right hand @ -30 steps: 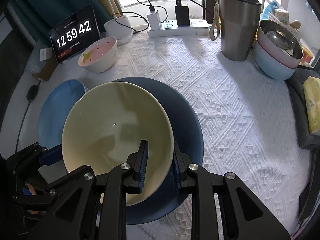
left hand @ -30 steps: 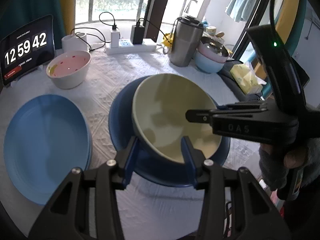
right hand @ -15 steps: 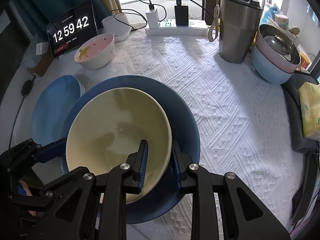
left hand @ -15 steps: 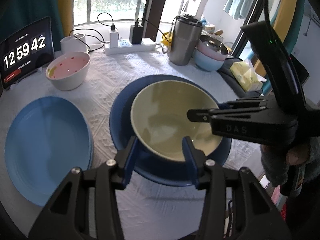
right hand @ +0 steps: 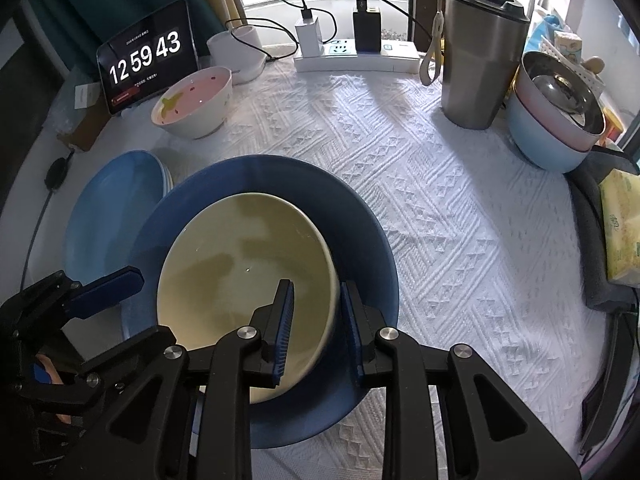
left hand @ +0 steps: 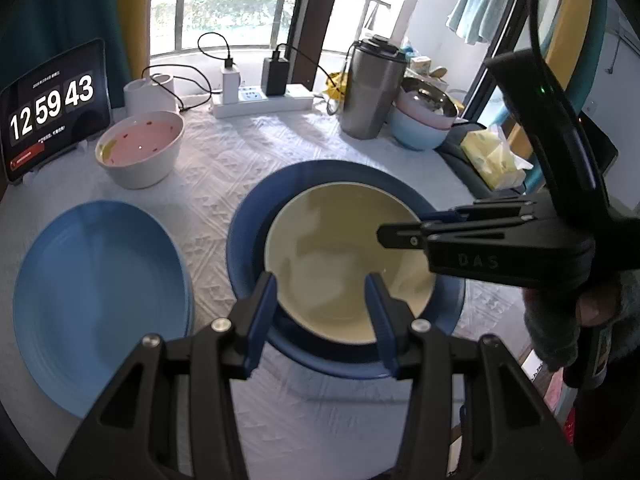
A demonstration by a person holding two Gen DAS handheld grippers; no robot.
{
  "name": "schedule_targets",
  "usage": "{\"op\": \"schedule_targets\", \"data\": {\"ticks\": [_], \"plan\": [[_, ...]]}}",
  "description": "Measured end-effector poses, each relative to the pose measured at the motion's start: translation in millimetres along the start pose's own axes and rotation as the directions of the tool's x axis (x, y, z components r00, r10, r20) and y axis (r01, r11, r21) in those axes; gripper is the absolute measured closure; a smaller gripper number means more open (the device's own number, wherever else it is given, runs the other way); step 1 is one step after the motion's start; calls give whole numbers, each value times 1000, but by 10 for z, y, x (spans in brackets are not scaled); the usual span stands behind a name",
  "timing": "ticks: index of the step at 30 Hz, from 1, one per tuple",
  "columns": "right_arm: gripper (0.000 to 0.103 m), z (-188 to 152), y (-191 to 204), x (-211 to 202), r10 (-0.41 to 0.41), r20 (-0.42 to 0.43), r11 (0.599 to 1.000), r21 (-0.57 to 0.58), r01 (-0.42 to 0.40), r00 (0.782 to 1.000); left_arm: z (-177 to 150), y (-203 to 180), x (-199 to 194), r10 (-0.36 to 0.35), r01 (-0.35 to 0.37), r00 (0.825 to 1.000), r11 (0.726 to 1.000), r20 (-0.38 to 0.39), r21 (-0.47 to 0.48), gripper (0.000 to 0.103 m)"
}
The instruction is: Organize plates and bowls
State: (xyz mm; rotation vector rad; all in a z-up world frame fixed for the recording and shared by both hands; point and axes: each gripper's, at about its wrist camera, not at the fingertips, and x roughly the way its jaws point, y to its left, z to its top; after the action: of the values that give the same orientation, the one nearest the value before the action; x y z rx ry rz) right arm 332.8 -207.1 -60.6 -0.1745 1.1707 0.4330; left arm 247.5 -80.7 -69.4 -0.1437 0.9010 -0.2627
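Round glossy cream bowl (right hand: 244, 264) in dk-blue plate (right hand: 360, 216).

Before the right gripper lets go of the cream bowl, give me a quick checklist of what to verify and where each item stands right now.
1. Cream bowl sits inside the dark blue plate: ok.
2. Bowl lies flat, not tilted: cannot tell; its right rim looks slightly raised.
3. Right gripper straddles the bowl's rim, one finger inside, one outside: ok.
4. Pads pressing on the rim: cannot tell; a gap shows at the outer finger.
5. Left gripper is off the bowl, fingers spread at its near edge: ok.
6. Light blue plate lies apart on the left, out of the way: ok.
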Motion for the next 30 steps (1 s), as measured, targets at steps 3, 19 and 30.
{"op": "schedule_targets", "data": {"ticks": [3,19,30], "plan": [[77,13,-4,-11,-1,2,1000,1,1,1000,4,8,-2,-1,1,1000,1000,3,-1,56],[77,81,68,-234,-17,57,1000,-13,17,998,80,188,-94,3,-1,1000,999,30,-43,56],[77,195,223,-235,-12,68,999,-52,15,998,153,386,-140,13,-9,999,997,49,-81,56]]}}
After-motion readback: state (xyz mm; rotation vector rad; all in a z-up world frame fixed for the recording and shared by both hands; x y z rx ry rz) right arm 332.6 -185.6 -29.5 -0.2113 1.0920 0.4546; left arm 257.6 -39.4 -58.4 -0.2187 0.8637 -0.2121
